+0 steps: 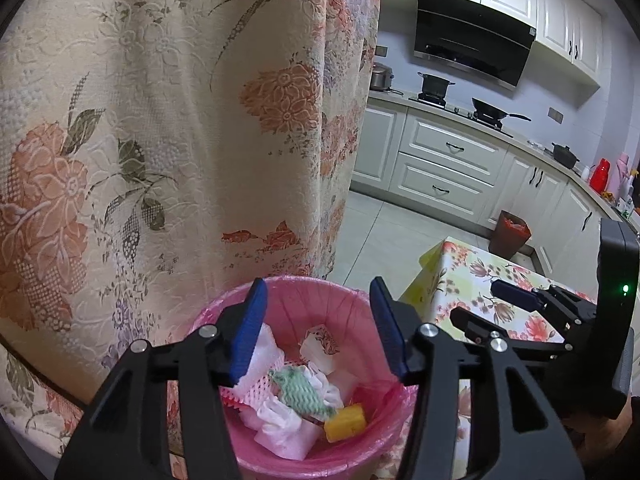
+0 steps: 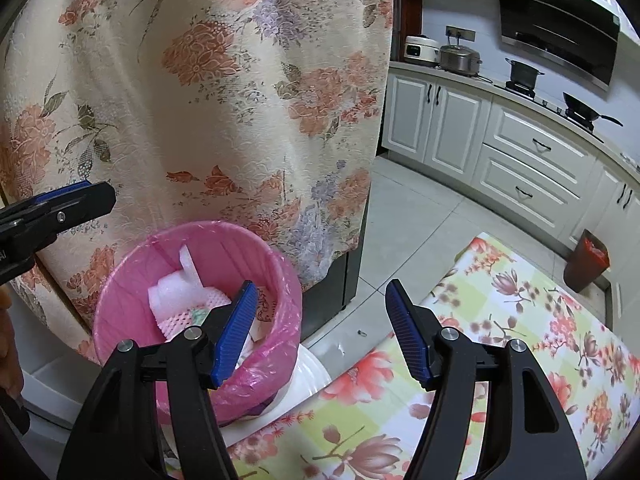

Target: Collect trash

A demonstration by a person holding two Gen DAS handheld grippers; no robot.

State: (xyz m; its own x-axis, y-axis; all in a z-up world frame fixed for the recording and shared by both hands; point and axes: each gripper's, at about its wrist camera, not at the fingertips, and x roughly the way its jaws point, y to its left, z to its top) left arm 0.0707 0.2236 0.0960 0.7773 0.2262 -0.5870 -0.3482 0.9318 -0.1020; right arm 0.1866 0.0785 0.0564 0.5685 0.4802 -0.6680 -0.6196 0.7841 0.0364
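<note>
Two grippers in view, both empty. Left wrist view: left gripper (image 1: 320, 328) hangs over the round pink bin lined with a thin pink plastic bag (image 1: 280, 292), jaws apart, nothing between the blue ribbed pads. Bin contents: white foam sheet pieces (image 1: 280, 428), pink-and-white foam fruit netting (image 1: 260, 388), a green knitted scrap (image 1: 300, 394), a yellow sponge-like block (image 1: 345, 423), a crumpled printed wrapper (image 1: 320, 346). Right gripper (image 1: 476, 312) shows at the right edge above the floral oilcloth table (image 1: 472, 268); from here cannot tell its state.

Right wrist view: right gripper (image 2: 320, 332) stands with jaws wide apart and bare, aimed at the gap between the bin (image 2: 132, 276) and the table (image 2: 520, 300). One arm of the left gripper (image 2: 60, 204) enters at the left edge, in front of the floral curtain (image 2: 240, 80). No loose trash visible on the shown part of the table.

Judgement: the drop step looks done, items lying in the bin. Next move calls for swinging to the table and locating a remaining piece, if any.
</note>
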